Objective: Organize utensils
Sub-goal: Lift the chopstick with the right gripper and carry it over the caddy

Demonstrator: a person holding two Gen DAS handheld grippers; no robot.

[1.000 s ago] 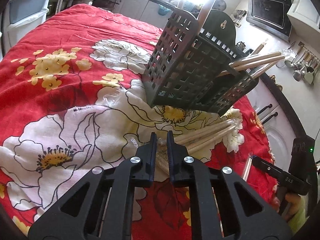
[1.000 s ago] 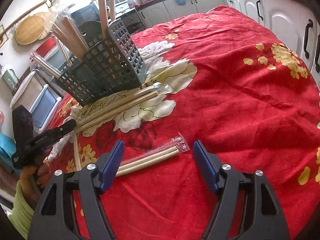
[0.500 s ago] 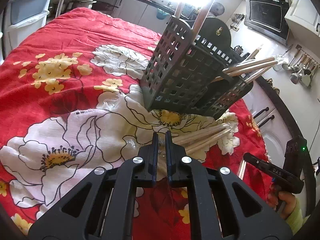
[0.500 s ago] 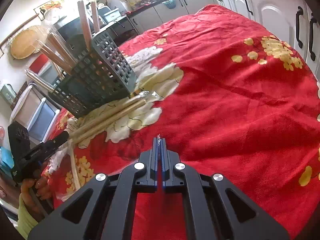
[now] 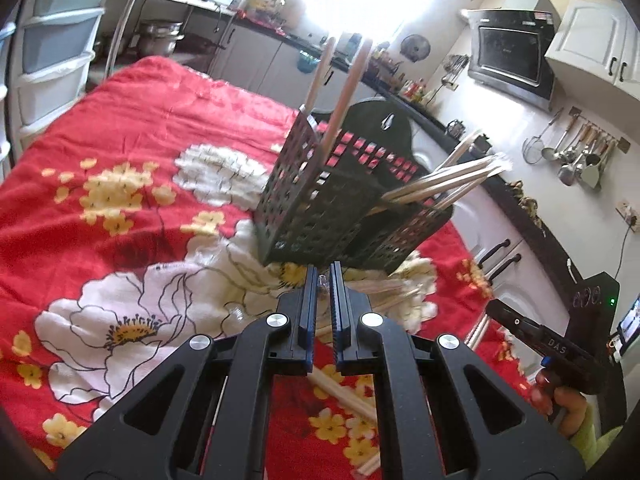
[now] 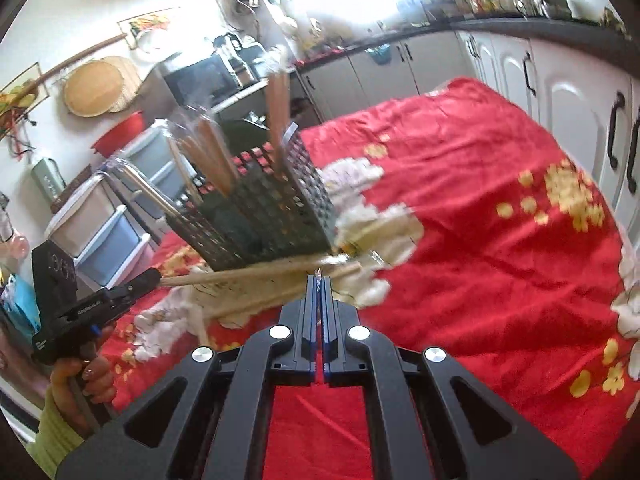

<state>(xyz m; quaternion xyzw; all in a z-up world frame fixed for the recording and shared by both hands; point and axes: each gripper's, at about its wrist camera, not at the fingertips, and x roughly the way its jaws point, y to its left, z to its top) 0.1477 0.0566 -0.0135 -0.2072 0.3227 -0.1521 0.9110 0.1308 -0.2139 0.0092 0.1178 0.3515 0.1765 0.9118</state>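
A black slotted utensil basket (image 5: pixel 332 204) stands on the red flowered cloth (image 5: pixel 132 128), with several wrapped chopsticks (image 5: pixel 444 180) sticking out of it; it also shows in the right wrist view (image 6: pixel 260 212). My left gripper (image 5: pixel 323 280) is shut on the end of a plastic-wrapped chopstick pair, just in front of the basket. That pair stretches from the left gripper toward the basket in the right wrist view (image 6: pixel 248 274). My right gripper (image 6: pixel 319 280) is shut on the wrapper of another chopstick packet, only a sliver of plastic showing at its tips. Loose chopsticks (image 5: pixel 344 394) lie under the left gripper.
White cabinets (image 6: pixel 576 120) run along the right edge of the table. Plastic drawer units (image 5: pixel 52 52) stand to the left. Ladles and spoons hang on the wall (image 5: pixel 572 156). The other hand and its gripper handle show at the frame edges (image 5: pixel 560 360) (image 6: pixel 72 320).
My right gripper closed on the wrapped chopstick packet and lifted it toward the basket. My left gripper rose with its wrapped pair and came closer to the basket.
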